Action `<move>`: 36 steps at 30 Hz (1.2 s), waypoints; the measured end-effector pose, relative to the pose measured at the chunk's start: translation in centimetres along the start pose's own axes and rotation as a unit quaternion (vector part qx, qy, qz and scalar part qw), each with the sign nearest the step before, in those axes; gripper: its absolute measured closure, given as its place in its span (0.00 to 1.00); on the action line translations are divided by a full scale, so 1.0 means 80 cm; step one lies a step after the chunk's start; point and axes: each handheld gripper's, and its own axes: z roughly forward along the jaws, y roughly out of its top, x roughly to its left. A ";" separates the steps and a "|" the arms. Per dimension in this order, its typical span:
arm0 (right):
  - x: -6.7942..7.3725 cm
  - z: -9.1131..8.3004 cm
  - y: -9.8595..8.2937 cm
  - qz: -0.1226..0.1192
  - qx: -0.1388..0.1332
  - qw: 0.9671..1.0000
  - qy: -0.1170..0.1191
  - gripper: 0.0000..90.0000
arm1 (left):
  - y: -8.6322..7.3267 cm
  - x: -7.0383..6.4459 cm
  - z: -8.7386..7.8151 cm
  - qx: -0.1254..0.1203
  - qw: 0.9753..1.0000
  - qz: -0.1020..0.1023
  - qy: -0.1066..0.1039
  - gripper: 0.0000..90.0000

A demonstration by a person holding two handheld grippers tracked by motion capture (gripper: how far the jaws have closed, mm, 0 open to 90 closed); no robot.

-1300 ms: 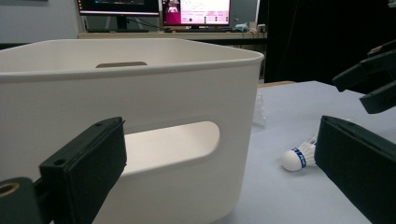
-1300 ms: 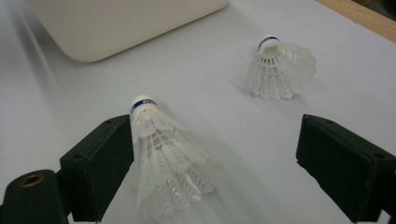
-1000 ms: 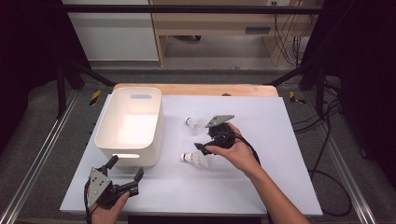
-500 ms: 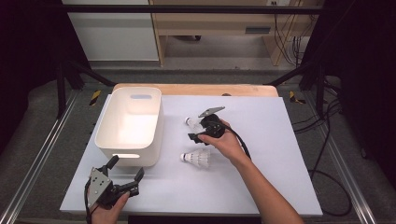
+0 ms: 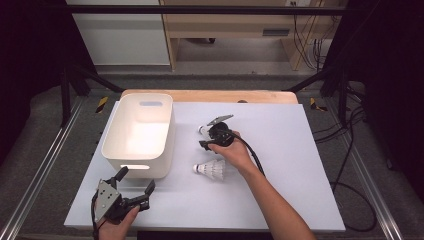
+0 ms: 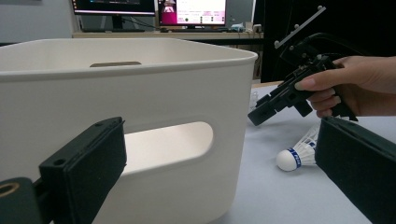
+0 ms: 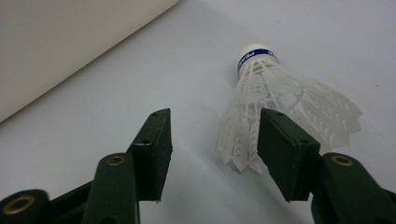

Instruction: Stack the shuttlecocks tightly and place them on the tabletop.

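The shuttlecock at the right gripper is looking like white moulded plastic, lattice skirt, smooth cork-like tip with a blue band. Gripper jaws are showing matt black pads with brass-looking rivets. The bin at 9 o'clock is looking like smooth, slightly glossy white plastic. The table sheet is looking matt, pale.

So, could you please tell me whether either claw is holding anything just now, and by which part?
Nothing is held. The right claw is open, near the far shuttlecock; the left claw is open by the bin.
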 end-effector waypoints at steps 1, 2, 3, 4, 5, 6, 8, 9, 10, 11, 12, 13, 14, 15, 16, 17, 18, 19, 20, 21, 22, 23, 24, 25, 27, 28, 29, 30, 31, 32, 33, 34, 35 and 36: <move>0.000 0.002 0.000 0.001 -0.001 1.000 -0.001 0.53 | 0.000 0.000 0.000 0.000 1.000 0.000 0.000 0.02; 0.000 0.003 0.001 0.002 -0.002 1.000 -0.002 0.55 | 0.000 0.000 0.000 0.000 1.000 0.000 0.000 0.02; 0.000 0.004 0.001 0.004 -0.005 1.000 -0.004 0.57 | 0.000 0.000 0.000 0.000 1.000 0.000 0.000 0.03; 0.000 0.005 0.002 0.010 -0.005 1.000 -0.004 0.59 | 0.000 0.000 0.000 0.000 1.000 0.000 0.000 0.03; 0.001 0.007 0.003 0.011 -0.007 1.000 -0.006 0.62 | 0.000 0.000 0.000 0.000 1.000 -0.001 0.000 0.03; 0.001 0.008 0.004 0.012 -0.006 1.000 -0.008 0.64 | 0.000 0.000 0.000 0.000 1.000 -0.001 0.000 0.03; 0.002 0.009 0.005 0.007 -0.005 1.000 -0.021 0.73 | 0.000 0.000 0.000 -0.001 1.000 -0.002 -0.001 0.03; 0.002 0.010 0.005 0.007 -0.006 1.000 -0.024 0.77 | 0.000 0.000 0.000 -0.001 1.000 -0.001 -0.001 0.03; 0.002 0.010 0.006 0.009 -0.007 1.000 -0.026 0.81 | 0.000 0.000 -0.001 -0.001 1.000 -0.001 -0.001 0.03; 0.001 0.009 0.005 0.008 -0.007 1.000 -0.029 0.86 | 0.000 0.000 0.000 -0.001 1.000 -0.001 -0.001 0.03; 0.000 0.008 0.005 0.006 -0.008 0.999 -0.032 0.90 | 0.000 0.000 0.000 -0.001 1.000 -0.001 -0.001 0.03; 0.000 0.006 0.005 0.007 -0.011 0.999 -0.031 0.93 | 0.000 0.000 0.000 -0.001 1.000 -0.001 -0.001 0.03; -0.001 0.004 0.006 0.003 -0.012 0.999 -0.031 0.96 | 0.000 0.000 0.000 -0.001 1.000 -0.002 -0.001 0.03; -0.001 0.001 0.006 0.000 -0.013 0.999 -0.031 0.97 | 0.000 0.000 0.000 0.000 1.000 -0.001 -0.001 0.03; -0.002 -0.002 0.006 -0.004 -0.013 0.999 -0.031 0.98 | 0.000 0.000 0.000 0.000 1.000 -0.001 -0.001 0.03; -0.002 -0.005 0.006 -0.007 -0.014 0.999 -0.030 0.99 | 0.000 0.000 0.000 0.000 1.000 -0.001 -0.001 0.03; -0.003 -0.009 0.006 -0.011 -0.014 0.999 -0.030 0.99 | 0.000 0.000 0.000 0.001 1.000 0.000 -0.001 0.03; -0.003 -0.013 0.005 -0.013 -0.014 0.999 -0.029 1.00 | 0.000 0.000 0.000 0.001 1.000 0.001 -0.001 0.03; -0.003 -0.017 0.005 -0.016 -0.014 0.999 -0.030 1.00 | 0.000 0.000 0.000 0.002 1.000 0.002 -0.001 0.03; -0.003 -0.021 0.004 -0.021 -0.014 0.999 -0.031 1.00 | 0.000 0.000 0.000 0.002 1.000 0.002 -0.001 0.03; -0.003 -0.025 0.003 -0.024 -0.013 0.999 -0.033 1.00 | 0.000 0.000 0.000 0.002 1.000 0.001 0.000 0.03; -0.003 -0.030 0.002 -0.028 -0.013 0.999 -0.034 1.00 | 0.000 0.001 0.000 0.001 1.000 0.001 0.000 0.03; -0.003 -0.035 0.000 -0.030 -0.013 0.999 -0.033 1.00 | 0.000 0.001 0.000 0.000 1.000 -0.001 0.001 0.03; -0.003 -0.039 -0.003 -0.031 -0.014 0.999 -0.034 1.00 | 0.000 0.001 0.000 0.000 1.000 -0.001 0.001 0.03; -0.004 -0.049 -0.008 -0.036 -0.016 0.999 -0.035 1.00 | 0.000 0.001 -0.001 0.000 1.000 -0.002 0.001 0.03; -0.005 -0.054 -0.012 -0.037 -0.015 0.999 -0.036 1.00 | 0.000 0.001 -0.001 0.000 1.000 -0.002 0.002 0.03; -0.006 -0.059 -0.015 -0.039 -0.015 0.998 -0.036 1.00 | 0.000 0.002 -0.001 0.000 1.000 -0.002 0.002 0.03; -0.006 -0.063 -0.018 -0.041 -0.014 0.998 -0.037 1.00 | 0.000 0.002 -0.001 0.000 1.000 -0.002 0.002 0.03; -0.007 -0.068 -0.022 -0.041 -0.015 0.998 -0.038 1.00 | 0.000 0.002 -0.001 0.000 1.000 -0.002 0.002 0.03; -0.008 -0.073 -0.025 -0.041 -0.017 0.998 -0.038 1.00 | 0.000 0.002 0.000 0.000 1.000 -0.002 0.002 0.03; -0.009 -0.078 -0.028 -0.041 -0.018 0.998 -0.038 1.00 | 0.000 0.002 0.000 0.000 1.000 -0.001 0.002 0.03; -0.010 -0.082 -0.031 -0.043 -0.020 0.998 -0.039 1.00 | 0.000 0.002 0.000 0.001 1.000 -0.001 0.002 0.03; -0.010 -0.087 -0.034 -0.041 -0.021 0.998 -0.039 1.00 | 0.000 0.002 0.000 0.001 1.000 0.000 0.003 0.03; -0.011 -0.092 -0.037 -0.041 -0.024 0.998 -0.039 1.00 | 0.000 0.001 0.000 0.001 1.000 0.000 0.003 0.03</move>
